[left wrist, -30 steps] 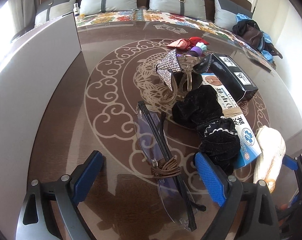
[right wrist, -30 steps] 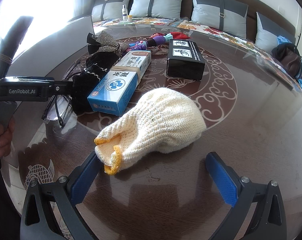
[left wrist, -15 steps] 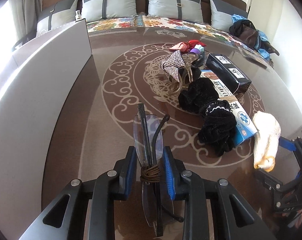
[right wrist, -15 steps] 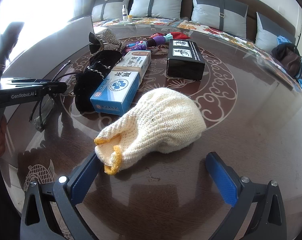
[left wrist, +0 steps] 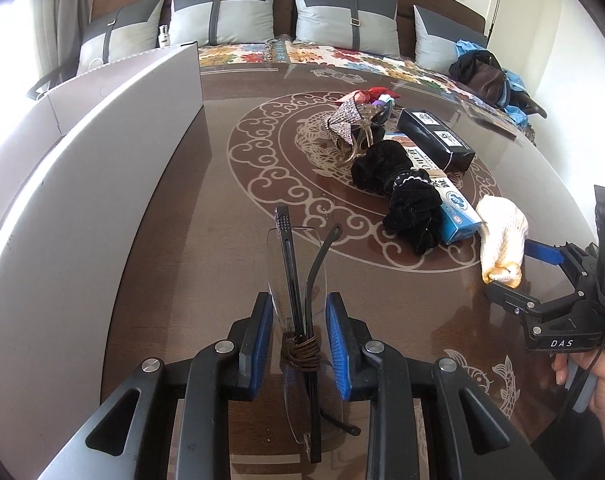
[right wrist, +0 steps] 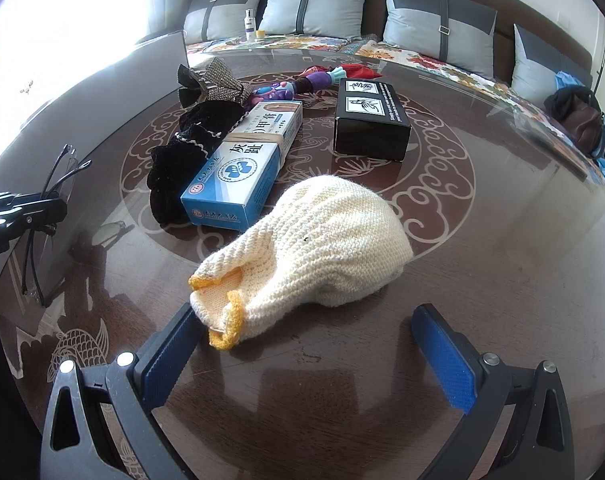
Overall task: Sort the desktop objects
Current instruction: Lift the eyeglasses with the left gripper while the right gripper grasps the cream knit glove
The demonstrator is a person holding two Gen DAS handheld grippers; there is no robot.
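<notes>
My left gripper point(left wrist: 298, 312) is shut on folded rimless glasses point(left wrist: 290, 268) tied with a brown cord, held above the brown glass table point(left wrist: 206, 208). The glasses also show at the left of the right wrist view point(right wrist: 42, 216). My right gripper point(right wrist: 306, 340) is open, its jaws wide on either side of a cream knitted glove point(right wrist: 322, 248) lying on the table; the left pad sits close to the glove's yellow cuff. The glove point(left wrist: 502, 236) and right gripper point(left wrist: 542, 280) also show in the left wrist view.
A blue medicine box point(right wrist: 246, 164), black velvet scrunchies point(right wrist: 182, 160), a black box point(right wrist: 370, 120), a sparkly bow clip point(right wrist: 214, 84) and small toys point(right wrist: 318, 78) lie mid-table. A grey bin wall point(left wrist: 82, 184) stands at the left. A sofa with cushions point(left wrist: 342, 16) is behind.
My left gripper closed on the glasses and lifted them off the table, pulling back. The right gripper has stayed open around the glove.
</notes>
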